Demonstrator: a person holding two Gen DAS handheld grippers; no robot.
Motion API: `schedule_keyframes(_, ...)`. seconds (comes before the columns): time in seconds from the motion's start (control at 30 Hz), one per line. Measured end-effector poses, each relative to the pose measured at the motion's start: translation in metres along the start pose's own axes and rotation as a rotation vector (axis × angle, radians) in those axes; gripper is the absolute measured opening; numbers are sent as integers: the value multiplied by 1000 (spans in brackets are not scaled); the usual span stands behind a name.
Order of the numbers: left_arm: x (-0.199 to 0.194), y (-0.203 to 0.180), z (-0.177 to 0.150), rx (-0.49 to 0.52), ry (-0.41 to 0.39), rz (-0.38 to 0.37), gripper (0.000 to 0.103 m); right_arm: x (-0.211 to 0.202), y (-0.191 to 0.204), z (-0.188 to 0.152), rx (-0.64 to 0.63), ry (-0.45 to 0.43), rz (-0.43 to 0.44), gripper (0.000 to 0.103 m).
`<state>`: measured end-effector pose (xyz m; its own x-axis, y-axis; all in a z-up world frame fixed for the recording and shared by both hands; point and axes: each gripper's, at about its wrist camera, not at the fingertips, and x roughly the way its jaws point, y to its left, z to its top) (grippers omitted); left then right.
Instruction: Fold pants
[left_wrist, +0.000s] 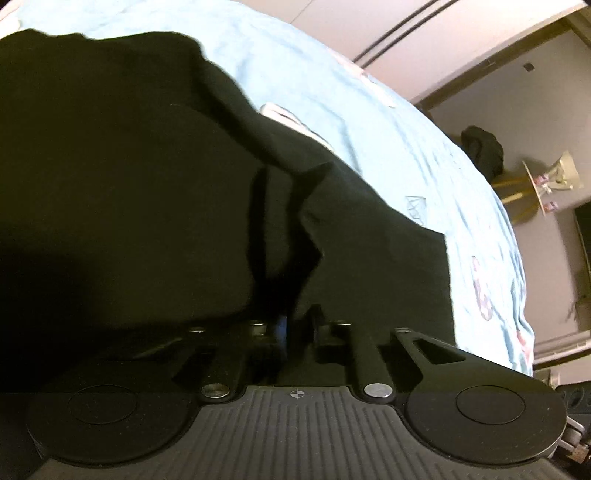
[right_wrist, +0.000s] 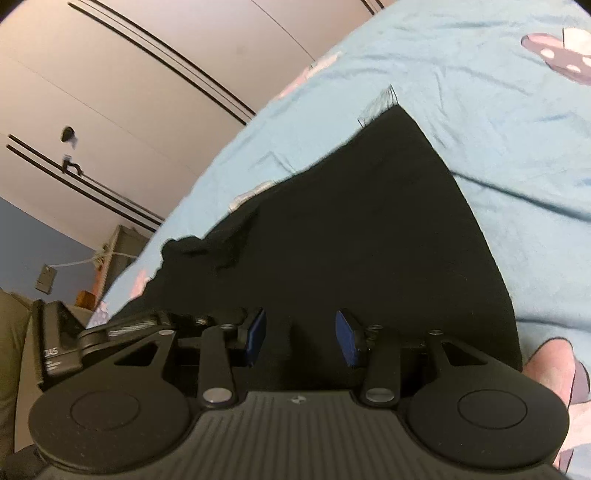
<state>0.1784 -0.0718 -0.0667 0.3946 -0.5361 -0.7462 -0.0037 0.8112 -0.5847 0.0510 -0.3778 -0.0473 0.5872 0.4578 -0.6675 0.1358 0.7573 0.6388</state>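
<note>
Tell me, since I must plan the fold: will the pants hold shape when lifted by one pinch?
Probably not. The pants bunch into soft creases at the shut left gripper, so they look floppy and would likely drape. Spread on the bedsheet before the open right gripper, they lie flat, suggesting thin, light cloth unlikely to slide by itself.

My bed (left_wrist: 369, 110) wears a pale blue sheet (right_wrist: 480, 110) with small printed pictures. Behind it I see a pale wall (right_wrist: 129, 74) crossed by paired dark lines. To one side stands a small round table (left_wrist: 535, 184) on yellow legs, with a dark heap (left_wrist: 482, 147) beside it.
</note>
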Motion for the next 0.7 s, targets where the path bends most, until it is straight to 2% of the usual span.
schedule_keyframes(0.03, -6, -6, -2, 32, -29, 1, 11, -1, 3, 1, -7, -16, 8, 42)
schedule_keyframes(0.13, -37, -29, -11, 225, -148, 36, 11, -7, 7, 3, -22, -72, 28, 45)
schedule_keyframes(0.2, -59, -33, -17, 286, -202, 61, 11, -9, 9, 4, -30, -103, 26, 49)
schedule_keyframes(0.27, -74, -21, -18, 282, -221, 102, 11, -12, 11, 5, -49, -105, 9, 53)
schedule_keyframes(0.33, -81, -9, -25, 298, -234, 214, 13, -11, 15, 4, -75, -96, 6, 59)
schedule_keyframes(0.4, -76, 6, -31, 320, -195, 304, 18, -9, 19, 4, -105, -85, -7, 59)
schedule_keyframes(0.47, -73, 19, -34, 318, -158, 337, 19, -5, 21, 3, -122, -58, -20, 58)
schedule_keyframes(0.5, -73, 22, -35, 315, -168, 340, 24, -1, 22, 3, -125, -40, -41, 58)
schedule_keyframes(0.53, -74, 23, -33, 302, -190, 330, 32, 4, 22, 3, -125, -24, -57, 53)
schedule_keyframes(0.57, -75, 23, -29, 285, -208, 312, 36, 9, 23, 3, -123, -8, -65, 43)
schedule_keyframes(0.6, -75, 20, -25, 269, -226, 296, 39, 12, 23, 2, -122, 6, -68, 39)
schedule_keyframes(0.67, -67, 19, -2, 246, -237, 282, 38, 15, 26, 0, -142, 15, -81, 25)
schedule_keyframes(0.7, -60, 7, 12, 252, -238, 284, 38, 16, 27, 0, -156, 18, -81, 25)
